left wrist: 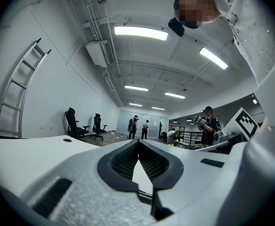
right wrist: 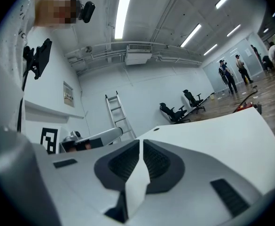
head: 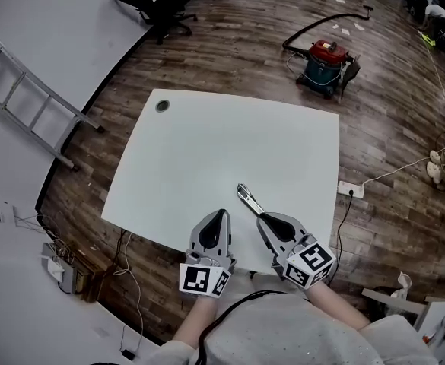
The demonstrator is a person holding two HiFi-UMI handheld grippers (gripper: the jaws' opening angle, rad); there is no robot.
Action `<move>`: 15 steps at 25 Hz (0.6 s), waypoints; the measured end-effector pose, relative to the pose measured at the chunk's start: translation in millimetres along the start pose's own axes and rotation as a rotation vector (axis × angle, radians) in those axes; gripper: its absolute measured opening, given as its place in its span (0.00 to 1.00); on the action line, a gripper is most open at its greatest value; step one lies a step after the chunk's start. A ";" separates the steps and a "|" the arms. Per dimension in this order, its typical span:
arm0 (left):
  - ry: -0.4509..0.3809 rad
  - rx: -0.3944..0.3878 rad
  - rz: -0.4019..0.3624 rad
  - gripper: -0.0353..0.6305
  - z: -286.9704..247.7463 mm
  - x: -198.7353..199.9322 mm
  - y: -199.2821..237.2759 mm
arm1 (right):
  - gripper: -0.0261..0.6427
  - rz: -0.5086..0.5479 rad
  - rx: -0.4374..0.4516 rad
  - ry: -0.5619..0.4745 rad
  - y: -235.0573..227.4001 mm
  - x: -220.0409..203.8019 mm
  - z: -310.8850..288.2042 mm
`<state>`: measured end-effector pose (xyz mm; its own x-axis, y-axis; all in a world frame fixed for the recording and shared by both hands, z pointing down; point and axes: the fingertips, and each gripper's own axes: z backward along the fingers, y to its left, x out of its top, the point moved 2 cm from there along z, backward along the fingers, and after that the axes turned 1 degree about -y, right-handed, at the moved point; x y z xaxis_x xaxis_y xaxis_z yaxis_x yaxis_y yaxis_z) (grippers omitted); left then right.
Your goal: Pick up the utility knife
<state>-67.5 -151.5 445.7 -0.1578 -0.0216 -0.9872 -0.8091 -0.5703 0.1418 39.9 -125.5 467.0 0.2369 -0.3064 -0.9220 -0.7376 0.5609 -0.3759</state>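
The utility knife, slim and silver with a dark tip, lies flat on the white table near its front right part, angled from upper left to lower right. My right gripper sits just behind the knife's near end; whether it touches the knife I cannot tell. Its jaws are shut with nothing between them, as the right gripper view shows. My left gripper rests to the left of it over the table's front edge, also shut and empty. Neither gripper view shows the knife.
A round cable hole marks the table's far left corner. On the wooden floor stand a red and teal vacuum, office chairs, a ladder against the wall, and a power strip by the table's right edge.
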 end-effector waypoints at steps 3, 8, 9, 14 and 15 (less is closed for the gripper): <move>-0.005 -0.026 0.001 0.06 -11.7 -10.4 9.9 | 0.05 0.011 -0.028 -0.010 -9.4 -5.0 -6.3; -0.013 -0.044 0.007 0.06 -21.1 -28.4 29.1 | 0.05 0.039 -0.051 -0.001 -16.8 -21.4 -20.5; -0.014 -0.045 0.009 0.06 -21.7 -32.0 30.4 | 0.05 0.051 -0.046 0.008 -16.6 -24.2 -22.1; -0.030 -0.047 -0.007 0.06 -25.8 -45.6 31.3 | 0.06 0.176 0.016 0.148 -11.8 -35.4 -32.6; -0.030 -0.042 -0.015 0.06 -26.0 -48.1 32.5 | 0.06 0.198 0.026 0.198 -13.0 -39.8 -36.6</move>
<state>-71.5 -190.4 495.8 -0.1631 0.0119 -0.9865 -0.7872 -0.6044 0.1229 16.9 -148.8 512.0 -0.0403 -0.3315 -0.9426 -0.7401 0.6437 -0.1948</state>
